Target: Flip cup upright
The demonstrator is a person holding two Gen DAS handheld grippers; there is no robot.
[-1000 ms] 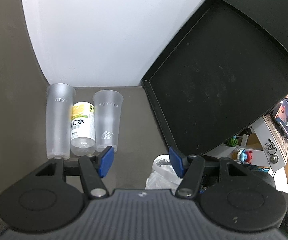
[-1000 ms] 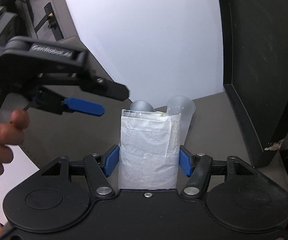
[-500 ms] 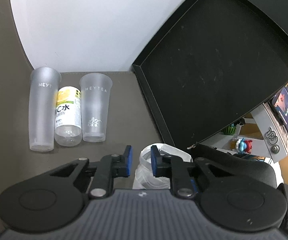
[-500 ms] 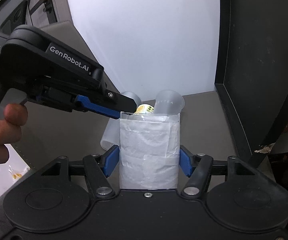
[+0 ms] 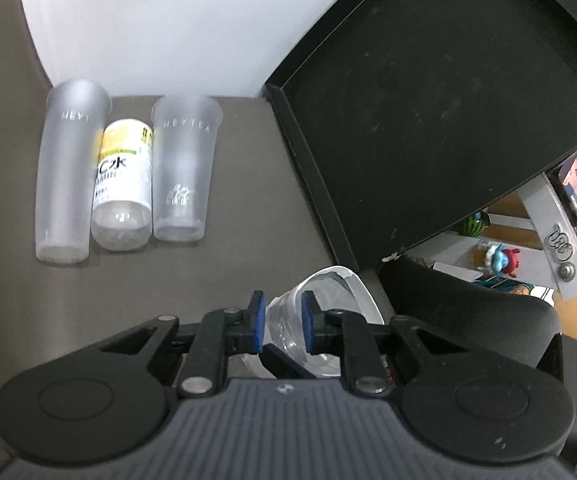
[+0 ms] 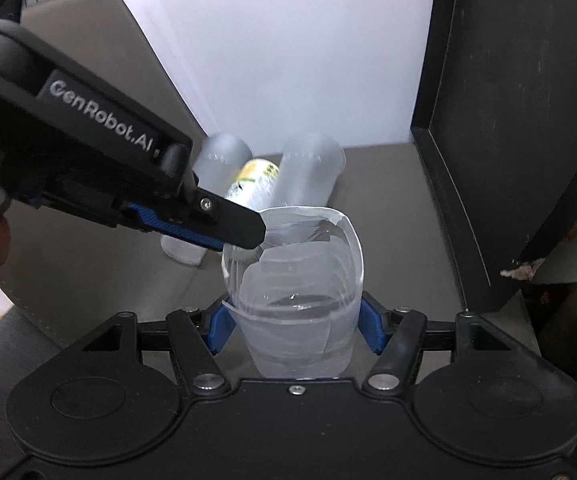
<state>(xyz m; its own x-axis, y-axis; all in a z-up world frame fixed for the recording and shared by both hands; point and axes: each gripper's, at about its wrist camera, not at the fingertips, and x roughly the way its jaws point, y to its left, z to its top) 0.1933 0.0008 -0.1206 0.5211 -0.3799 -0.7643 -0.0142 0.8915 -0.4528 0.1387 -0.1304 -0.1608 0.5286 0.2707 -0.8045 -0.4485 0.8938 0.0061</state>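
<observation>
A clear plastic cup with white tape patches is held between both grippers, mouth tilted up and away. My right gripper is shut on its lower body. My left gripper is narrowed on the cup's rim; in the right wrist view its finger reaches the cup's left rim. Whether the left pads press the wall I cannot tell for sure, but they sit on both sides of it.
Two frosted cups and a yellow-labelled bottle lie side by side on the brown table. A large black tray leans at the right. A white wall stands behind.
The cup has tilted so its open mouth now faces the right wrist camera. My left gripper has closed from wide open and moved onto the cup's rim.
</observation>
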